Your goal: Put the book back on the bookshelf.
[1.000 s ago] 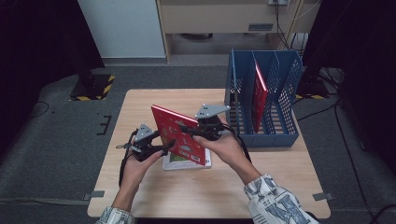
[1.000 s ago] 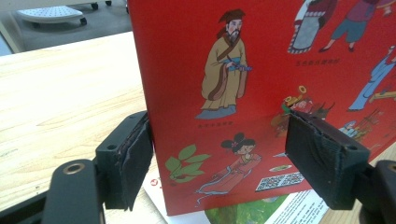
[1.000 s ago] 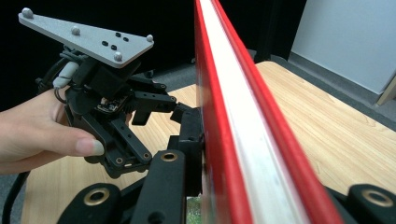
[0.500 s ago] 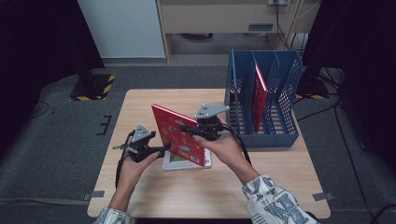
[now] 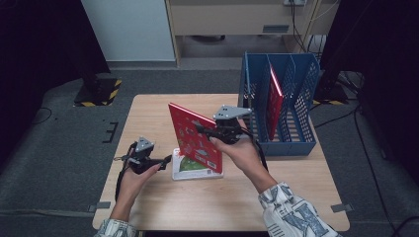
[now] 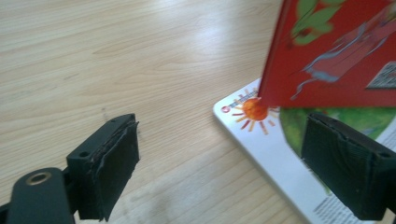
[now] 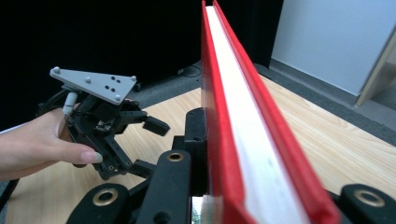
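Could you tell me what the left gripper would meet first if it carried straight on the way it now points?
Probably the white book lying flat on the table: the open left gripper points at its near corner, below the red book.

- Red hardcover picture books: 2 — one held up over the table (image 5: pixel 193 138), one standing in the rack (image 5: pixel 274 101)
- White-covered picture book with green illustration, lying flat (image 5: pixel 190 168): 1
- Blue plastic mesh file rack with upright dividers (image 5: pixel 296 89): 1
- Light wooden table (image 5: pixel 148 113): 1
- Black two-jaw handheld grippers: 2 — left (image 5: pixel 166 160), right (image 5: pixel 205 132)
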`<state>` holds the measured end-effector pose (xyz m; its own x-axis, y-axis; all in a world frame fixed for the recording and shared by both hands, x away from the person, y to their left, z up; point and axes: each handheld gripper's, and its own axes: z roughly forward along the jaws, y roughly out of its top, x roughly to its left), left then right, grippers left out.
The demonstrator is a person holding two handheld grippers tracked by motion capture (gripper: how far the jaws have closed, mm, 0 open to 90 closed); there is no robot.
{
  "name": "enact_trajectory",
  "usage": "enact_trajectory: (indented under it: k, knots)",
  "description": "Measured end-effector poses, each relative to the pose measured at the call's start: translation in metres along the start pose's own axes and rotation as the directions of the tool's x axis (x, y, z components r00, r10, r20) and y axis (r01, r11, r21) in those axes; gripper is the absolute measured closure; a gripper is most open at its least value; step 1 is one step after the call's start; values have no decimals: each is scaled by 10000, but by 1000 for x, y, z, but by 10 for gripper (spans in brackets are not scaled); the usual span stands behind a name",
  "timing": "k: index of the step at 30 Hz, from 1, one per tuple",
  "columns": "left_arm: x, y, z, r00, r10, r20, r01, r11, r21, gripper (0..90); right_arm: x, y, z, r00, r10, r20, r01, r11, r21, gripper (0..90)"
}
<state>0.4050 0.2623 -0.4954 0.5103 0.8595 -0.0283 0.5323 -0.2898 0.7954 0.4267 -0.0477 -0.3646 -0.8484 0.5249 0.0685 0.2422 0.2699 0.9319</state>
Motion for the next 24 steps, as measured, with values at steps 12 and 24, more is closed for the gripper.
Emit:
enact_trajectory:
  k: [12, 24]
  knots:
    - [16, -11, 4, 9980, -351, -529, 375, 9983, 452, 44, -14, -1, -23, 9986, 196, 488, -186, 9996, -208, 796]
    - [26, -18, 7, 9951, -627, -771, 687, 9945, 785, 33, -21, -5, -50, 9970, 343, 695, -316, 9987, -399, 796]
